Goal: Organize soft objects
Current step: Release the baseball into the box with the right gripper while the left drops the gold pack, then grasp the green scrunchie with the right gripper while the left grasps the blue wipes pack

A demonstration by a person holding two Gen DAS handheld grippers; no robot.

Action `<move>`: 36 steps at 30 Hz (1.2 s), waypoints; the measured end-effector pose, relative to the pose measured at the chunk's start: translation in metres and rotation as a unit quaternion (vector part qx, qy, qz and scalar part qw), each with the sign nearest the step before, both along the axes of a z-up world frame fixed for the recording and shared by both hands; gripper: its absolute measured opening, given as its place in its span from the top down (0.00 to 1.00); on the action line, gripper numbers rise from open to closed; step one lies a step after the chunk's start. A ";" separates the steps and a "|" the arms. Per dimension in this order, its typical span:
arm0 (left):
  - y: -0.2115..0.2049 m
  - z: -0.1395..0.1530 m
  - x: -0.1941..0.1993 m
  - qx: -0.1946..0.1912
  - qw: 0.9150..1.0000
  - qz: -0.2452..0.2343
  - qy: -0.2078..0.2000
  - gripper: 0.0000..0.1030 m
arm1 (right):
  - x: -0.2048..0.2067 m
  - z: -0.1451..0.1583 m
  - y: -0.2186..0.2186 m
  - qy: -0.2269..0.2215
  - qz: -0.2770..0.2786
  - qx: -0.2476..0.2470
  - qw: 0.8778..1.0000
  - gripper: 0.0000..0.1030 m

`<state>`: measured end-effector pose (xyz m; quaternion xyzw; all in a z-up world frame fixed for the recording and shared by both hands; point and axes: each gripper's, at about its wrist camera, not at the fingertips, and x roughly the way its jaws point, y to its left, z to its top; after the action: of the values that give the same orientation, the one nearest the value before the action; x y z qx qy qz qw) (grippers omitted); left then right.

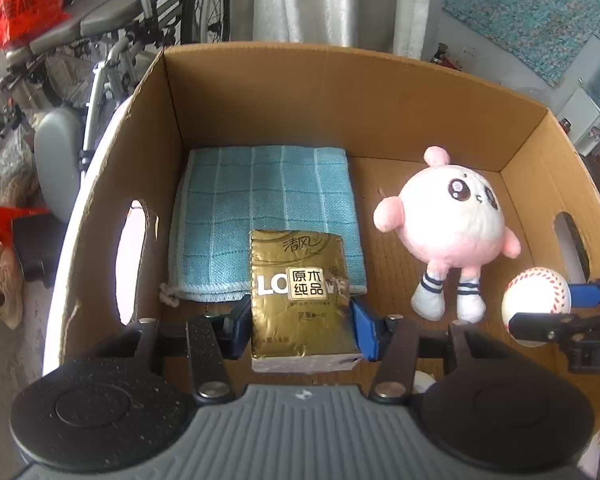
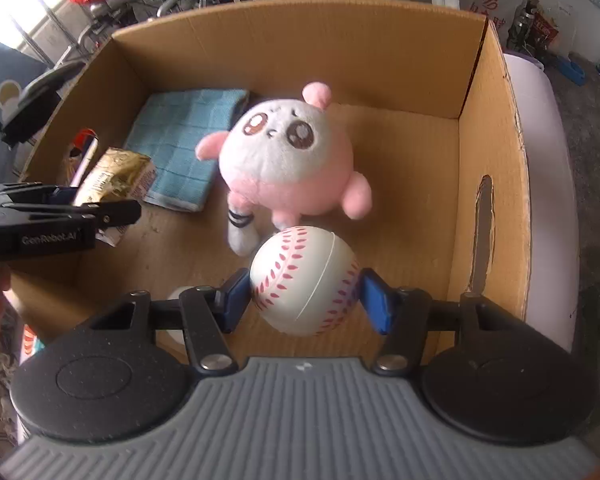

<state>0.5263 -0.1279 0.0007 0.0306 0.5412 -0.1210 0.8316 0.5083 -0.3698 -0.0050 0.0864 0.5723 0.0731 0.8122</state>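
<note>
My left gripper is shut on a gold tissue pack, held over the near left part of a cardboard box. A folded blue cloth lies on the box floor just beyond the pack. To its right a pink and white plush toy lies on its back. My right gripper is shut on a soft white baseball, above the box floor in front of the plush toy. In the left wrist view that baseball shows at the right, in the right gripper's fingers.
The box has tall walls and oval hand holes in its left wall and right wall. It rests on a white rounded surface. A wheelchair and an orange bag stand behind.
</note>
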 end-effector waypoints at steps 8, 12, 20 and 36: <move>0.016 -0.015 0.010 0.003 0.995 0.052 0.084 0.37 | -0.008 -0.031 0.006 0.064 0.033 0.007 0.997 0.42; 0.011 -0.016 0.005 0.060 0.993 0.040 0.091 0.36 | -0.009 -0.025 0.008 0.059 0.054 -0.002 0.997 0.31; 0.026 0.005 -0.007 0.025 0.994 0.080 0.067 0.70 | -0.023 0.010 -0.004 0.013 0.057 0.015 0.998 0.32; 0.049 0.129 -0.189 0.022 0.988 -0.034 -0.147 0.19 | -0.174 0.141 -0.039 -0.158 0.041 0.064 0.984 0.29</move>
<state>0.3370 -0.0788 0.1294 0.0845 0.4144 -0.1319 0.8965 0.3342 -0.4091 0.1361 0.1022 0.4335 0.1560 0.8816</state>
